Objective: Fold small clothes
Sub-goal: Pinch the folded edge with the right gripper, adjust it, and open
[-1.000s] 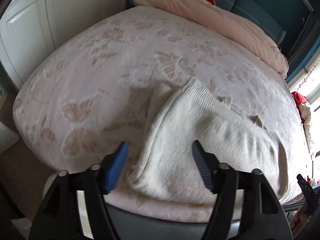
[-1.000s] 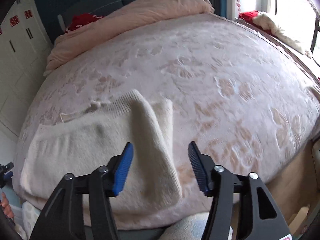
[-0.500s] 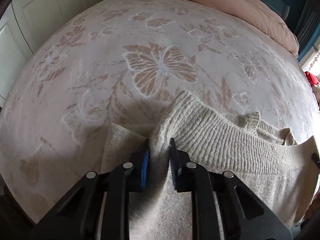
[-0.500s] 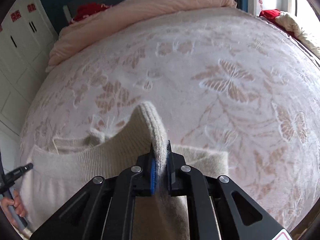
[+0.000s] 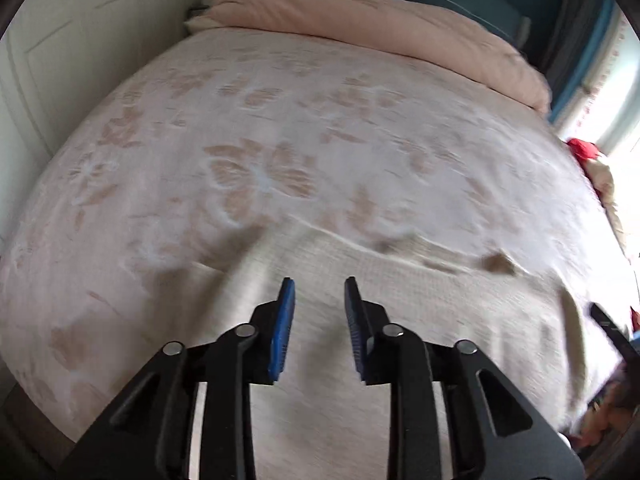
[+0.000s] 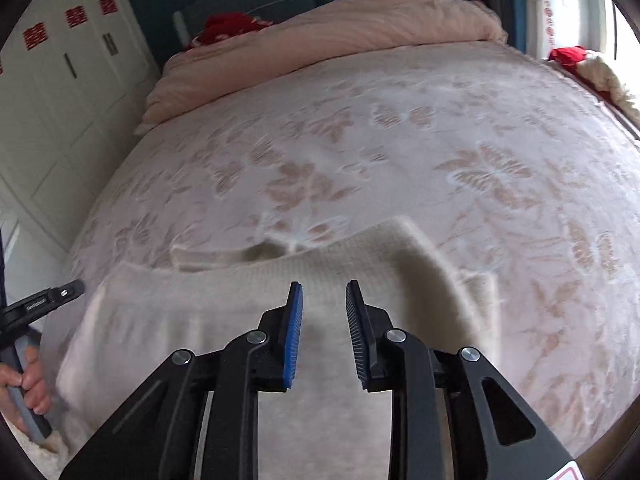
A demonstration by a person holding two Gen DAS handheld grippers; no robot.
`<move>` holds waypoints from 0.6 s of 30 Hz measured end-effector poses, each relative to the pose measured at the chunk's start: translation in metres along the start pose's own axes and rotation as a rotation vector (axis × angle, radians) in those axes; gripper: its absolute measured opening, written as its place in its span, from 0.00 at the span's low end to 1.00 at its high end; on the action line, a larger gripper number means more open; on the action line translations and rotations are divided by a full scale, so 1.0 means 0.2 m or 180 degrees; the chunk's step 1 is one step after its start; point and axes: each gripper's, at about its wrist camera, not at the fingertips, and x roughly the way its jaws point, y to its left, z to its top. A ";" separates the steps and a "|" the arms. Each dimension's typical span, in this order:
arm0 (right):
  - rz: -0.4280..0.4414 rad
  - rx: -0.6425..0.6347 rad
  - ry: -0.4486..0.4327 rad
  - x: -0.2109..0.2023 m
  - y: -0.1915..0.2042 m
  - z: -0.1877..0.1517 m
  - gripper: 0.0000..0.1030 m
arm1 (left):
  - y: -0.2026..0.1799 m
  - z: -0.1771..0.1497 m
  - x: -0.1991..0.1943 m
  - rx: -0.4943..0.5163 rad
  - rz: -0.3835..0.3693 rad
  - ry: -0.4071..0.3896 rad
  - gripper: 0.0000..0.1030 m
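Cream sweater [image 5: 400,300] flat on bed [image 5: 260,128] (butterfly-patterned), beneath left gripper [image 5: 318,304] and right gripper [image 6: 323,308], both parted, empty

sweater [image 6: 248,320]: cream knit | bedspread [image 6: 400,152]: pale pink, butterfly pattern | fingers [image 6: 294,332]: blue pads

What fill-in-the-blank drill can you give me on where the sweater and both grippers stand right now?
1. The cream sweater lies on the ____ bedspread.
2. The left gripper has its fingers ____, with nothing between them.
3. The right gripper hovers over the sweater and grips ____.
4. At the head of the bed lies a folded pink ____, with something red behind it.

Missing words: butterfly-patterned; open; nothing; duvet
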 end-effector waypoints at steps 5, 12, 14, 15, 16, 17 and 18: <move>0.0396 -0.0298 0.0426 0.32 0.35 -0.15 0.20 | -0.23 -0.19 0.28 0.0094 0.0000 0.0382 0.32; 0.0008 -0.0343 0.0170 0.30 0.19 -0.11 0.11 | -0.12 -0.18 0.26 0.0104 0.0137 0.0101 0.38; -0.0249 0.0036 0.0125 0.24 -0.12 -0.07 0.12 | 0.02 -0.15 0.25 0.0134 0.0399 0.0031 0.40; -0.0371 0.0229 0.0117 0.22 -0.27 -0.08 0.11 | 0.11 -0.15 0.26 0.0086 0.0500 0.0052 0.40; -0.0482 0.0411 0.0117 0.21 -0.42 -0.09 0.09 | 0.21 -0.15 0.28 -0.0012 0.0488 0.0109 0.42; -0.0547 0.0584 0.0103 0.18 -0.55 -0.12 0.00 | 0.29 -0.15 0.30 -0.0135 0.0276 0.0130 0.43; -0.0457 0.0744 0.0088 0.17 -0.64 -0.15 0.00 | 0.34 -0.16 0.29 -0.0240 0.0110 0.0091 0.43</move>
